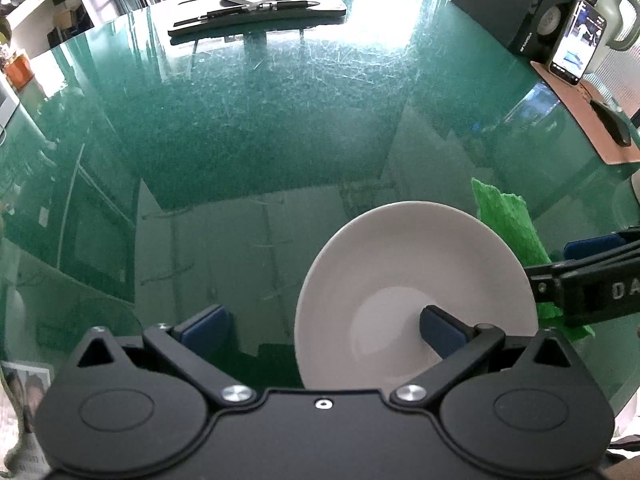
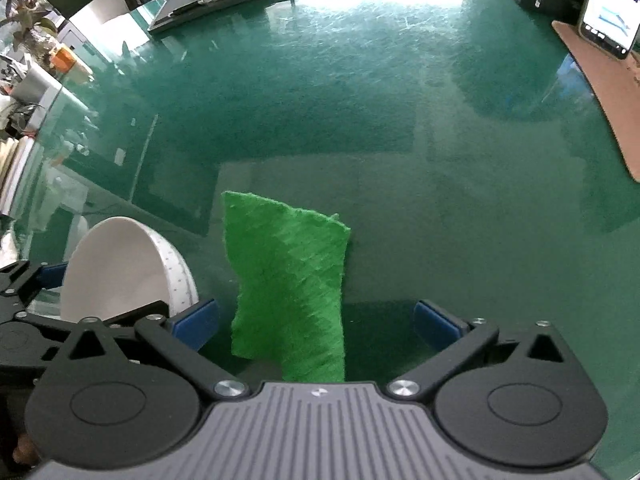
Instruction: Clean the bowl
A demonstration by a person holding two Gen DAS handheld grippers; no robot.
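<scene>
Two grippers work over a green glass-topped table (image 1: 280, 120).

From the left wrist camera, the left gripper (image 1: 324, 328) points steeply down with its jaws spread wide. One blue pad (image 1: 440, 330) sits inside the white bowl (image 1: 400, 264), over its floor, while the other pad (image 1: 206, 328) stands outside, beyond the near rim. The bowl wall lies between them, but neither pad visibly presses on it, so the bowl seems unheld; whether the inner pad touches the floor of the bowl is hard to tell from this angle. The bowl stands on the table, its inside plain white. Just beyond its right rim lies a green cloth (image 1: 508, 228), and the right gripper (image 1: 592, 276) reaches in from the right edge above that cloth. At the far side of the table are a dark folder with pens (image 1: 260, 10), a black speaker (image 1: 556, 12) and a lit phone (image 1: 578, 40) propped on a brown mat (image 1: 580, 112).

From the right wrist camera, the right gripper (image 2: 316, 324) has its jaws fully released, a blue pad on each side of the green cloth (image 2: 288, 280). The cloth lies crumpled on the table between them, touching neither pad. The bowl (image 2: 120, 268) stands just left of the cloth, tilted toward this view, with the left gripper (image 2: 52, 292) across its near rim.
</scene>
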